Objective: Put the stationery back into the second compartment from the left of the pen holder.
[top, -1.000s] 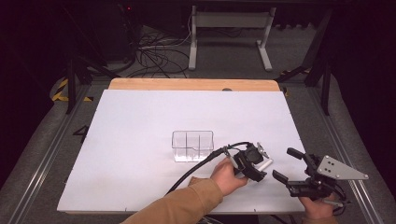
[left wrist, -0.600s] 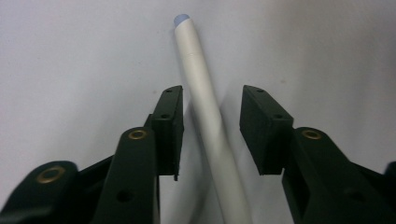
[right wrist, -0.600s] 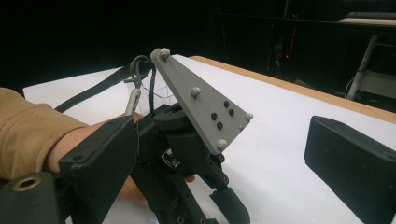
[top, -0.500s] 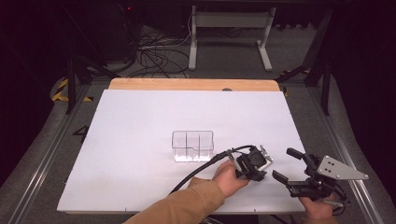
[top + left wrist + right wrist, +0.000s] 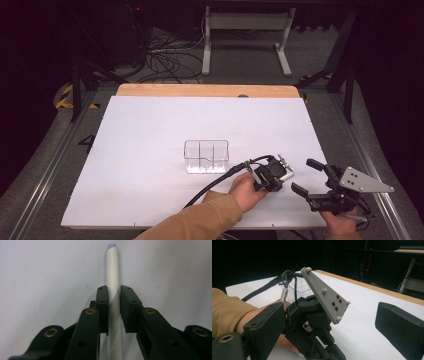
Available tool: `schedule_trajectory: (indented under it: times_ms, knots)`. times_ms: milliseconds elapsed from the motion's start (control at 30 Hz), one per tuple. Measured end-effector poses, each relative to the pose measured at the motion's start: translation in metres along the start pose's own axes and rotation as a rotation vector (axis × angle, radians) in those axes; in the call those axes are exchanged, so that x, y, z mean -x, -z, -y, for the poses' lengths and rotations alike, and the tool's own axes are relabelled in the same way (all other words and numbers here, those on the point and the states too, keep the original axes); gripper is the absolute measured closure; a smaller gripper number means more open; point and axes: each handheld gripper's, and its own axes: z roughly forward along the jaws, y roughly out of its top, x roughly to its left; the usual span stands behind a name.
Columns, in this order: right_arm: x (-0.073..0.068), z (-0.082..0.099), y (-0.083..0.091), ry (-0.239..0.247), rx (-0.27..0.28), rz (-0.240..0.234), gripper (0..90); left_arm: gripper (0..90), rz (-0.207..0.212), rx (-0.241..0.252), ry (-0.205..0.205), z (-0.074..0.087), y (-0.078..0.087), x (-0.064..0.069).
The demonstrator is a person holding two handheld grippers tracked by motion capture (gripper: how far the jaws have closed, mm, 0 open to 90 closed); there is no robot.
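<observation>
The left hand-held gripper (image 5: 281,172) sits at the near right of the bench (image 5: 150,150), pointed down at the white surface and held by the left hand (image 5: 247,191) in a tan sleeve (image 5: 200,222). In the left gripper view, its 2 black jaws have just been closing, and a white pen (image 5: 113,290) with a pale blue tip lies between them. The left pad touches the pen barrel; the right pad stands just beside it, and whether it presses on the barrel cannot be told. The pen lies flat on the bench, and its tip points away from the hand-held gripper.

The right hand-held gripper (image 5: 306,176) is held just right of the left one, near the right edge of the bench. Its 2 jaws stand wide apart with nothing between them. In the right gripper view, these jaws frame the left hand-held gripper and its grey 3-cornered plate (image 5: 325,295).

A clear plastic box (image 5: 206,156) with inner dividers stands upright near the middle of the bench, left of and slightly farther than both hand-held grippers, apart from them. A black cable (image 5: 215,182) trails from the left hand-held gripper toward the near edge.
</observation>
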Motion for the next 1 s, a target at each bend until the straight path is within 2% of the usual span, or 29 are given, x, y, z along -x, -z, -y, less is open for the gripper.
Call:
schedule_trajectory:
  times_ms: [167,333,600,1000]
  knots:
    - [0.000,0.000,0.000,0.001,0.001,-0.002,9.7,78.5,0.015,0.004,0.002,0.000,0.001,-0.001]
    - [-0.001,0.000,0.001,0.003,0.009,-0.004,9.7,78.5,0.014,0.031,0.000,-0.002,0.008,-0.002]
    - [0.001,-0.001,0.005,0.003,0.019,0.007,9.7,78.5,0.019,0.088,-0.011,-0.002,0.039,-0.004]
    - [0.001,0.000,0.003,0.000,0.016,0.004,9.7,78.5,0.016,0.218,0.029,0.007,0.089,-0.024]
